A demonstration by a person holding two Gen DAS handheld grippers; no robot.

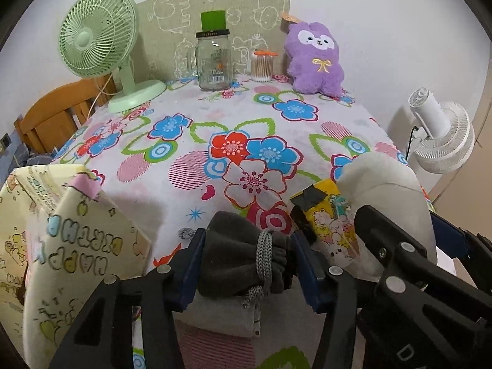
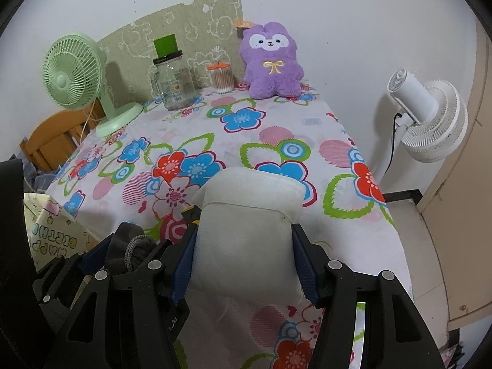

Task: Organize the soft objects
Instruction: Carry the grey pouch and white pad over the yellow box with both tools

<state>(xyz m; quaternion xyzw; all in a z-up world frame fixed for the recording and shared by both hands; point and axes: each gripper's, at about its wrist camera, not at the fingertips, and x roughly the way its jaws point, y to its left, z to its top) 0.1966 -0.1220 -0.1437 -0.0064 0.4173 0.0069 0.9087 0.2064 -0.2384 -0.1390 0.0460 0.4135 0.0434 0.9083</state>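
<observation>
My left gripper [image 1: 247, 236] is shut on a dark grey fleece pouch [image 1: 233, 255] tied with a grey cord, both blue pads pressing its sides near the table's front edge. Under the pouch lies a folded light grey cloth [image 1: 221, 313]. A white padded pouch [image 2: 249, 196] stands upright with my right gripper [image 2: 245, 230] shut on its lower half. The two grippers are side by side, and the grey pouch [image 2: 129, 246] shows at the lower left of the right wrist view. A purple plush toy [image 2: 272, 64] sits against the back wall. A yellow cartoon-print packet [image 1: 332, 215] lies between the two pouches.
A cream "Happy Birthday" bag [image 1: 61, 233] stands at the front left. At the back are a green desk fan [image 1: 98, 40], a glass jar [image 1: 213, 61] and a cotton swab tub [image 1: 262, 66]. A white fan [image 2: 430, 113] stands off the table's right edge. The flowered tablecloth [image 2: 267, 135] covers the table.
</observation>
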